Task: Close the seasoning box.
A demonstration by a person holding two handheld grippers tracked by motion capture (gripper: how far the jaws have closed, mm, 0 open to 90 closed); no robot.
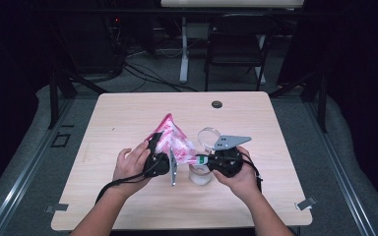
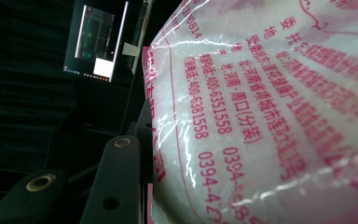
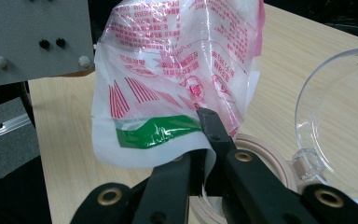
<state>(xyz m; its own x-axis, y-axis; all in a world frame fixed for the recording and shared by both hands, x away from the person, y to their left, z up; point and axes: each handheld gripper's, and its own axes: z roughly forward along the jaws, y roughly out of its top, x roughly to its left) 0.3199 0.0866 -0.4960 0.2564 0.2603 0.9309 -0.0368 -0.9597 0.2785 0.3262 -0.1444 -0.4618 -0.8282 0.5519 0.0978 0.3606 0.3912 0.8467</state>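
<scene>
Plastic bag (image 1: 170,140), pink-and-white print with white grains inside, is held up over the middle of the tabletop (image 1: 128,113) between the two tools, tilted toward the right one

Left tool (image 1: 158,156): clamped on the upper part of the bag. In the left gripper view the bag (image 2: 270,112) presses against the one black jaw in sight and covers the rest, so the far jaw is hidden behind the film

Right tool (image 1: 200,160): jaws pinched tight on the bag's lower corner, right at the green strip (image 3: 156,130). Right gripper view has the film (image 3: 177,70) folded between both jaws

Directly under that corner: open jar (image 1: 200,175) with a pale wooden rim (image 3: 265,154), standing on the tabletop. Clear round lid (image 1: 208,134) lies just beyond it; close up it reads as clear plastic with a small latch (image 3: 307,163)

Around: dark round grommet (image 1: 217,104) near the far edge of the tabletop, black chair (image 1: 236,44) on the floor behind

View differences: high view gives the layout and both hands; right gripper view has the left tool's grey plate (image 3: 32,37) at top left; left gripper view has a lit monitor (image 2: 98,42) in the dark background
</scene>
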